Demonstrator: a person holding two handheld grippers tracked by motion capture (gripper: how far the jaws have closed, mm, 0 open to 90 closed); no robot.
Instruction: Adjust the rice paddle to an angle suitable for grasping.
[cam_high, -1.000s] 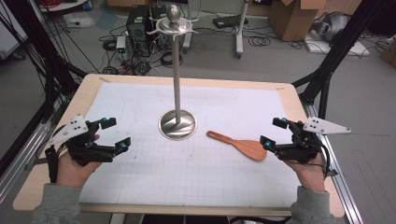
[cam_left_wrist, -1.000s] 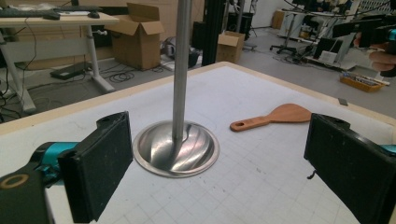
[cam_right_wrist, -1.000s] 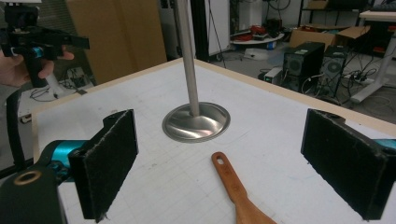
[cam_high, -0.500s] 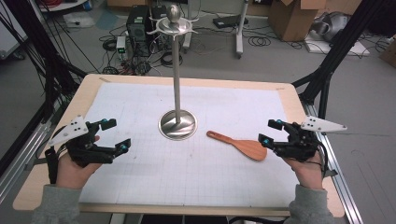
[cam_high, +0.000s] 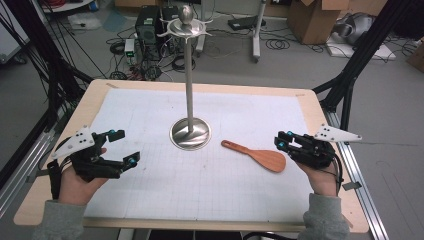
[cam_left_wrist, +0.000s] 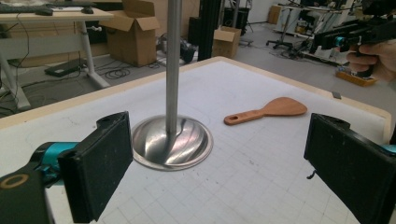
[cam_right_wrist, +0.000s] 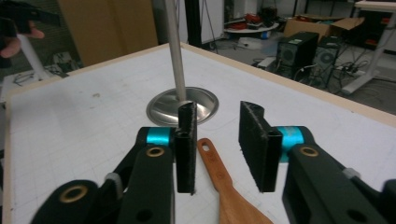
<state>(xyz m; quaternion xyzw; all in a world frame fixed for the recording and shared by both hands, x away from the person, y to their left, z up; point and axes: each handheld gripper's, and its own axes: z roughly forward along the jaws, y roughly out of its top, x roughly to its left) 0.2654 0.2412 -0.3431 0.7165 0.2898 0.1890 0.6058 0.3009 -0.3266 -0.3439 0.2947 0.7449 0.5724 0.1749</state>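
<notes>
A wooden spatula (cam_high: 257, 156) lies flat on the white gridded mat, handle pointing toward a metal stand's round base (cam_high: 190, 133). The stand's thin pole (cam_high: 189, 80) rises to a hooked top (cam_high: 186, 22). My right gripper (cam_high: 281, 142) is open just right of the spatula's blade; in the right gripper view the spatula (cam_right_wrist: 219, 179) lies between and below its two jaws. My left gripper (cam_high: 125, 148) is held wide open over the mat at the left, empty; in its view the base (cam_left_wrist: 170, 142) and spatula (cam_left_wrist: 266, 111) lie ahead.
The mat covers a wooden table (cam_high: 325, 130) with a bare rim. Black frame struts (cam_high: 50, 75) stand at both sides. Computers (cam_high: 150, 25), cables and cardboard boxes (cam_high: 312, 17) sit on the floor beyond the far edge.
My right gripper has moved left toward the spatula's blade and narrowed its jaws somewhat. My left gripper has barely shifted.
</notes>
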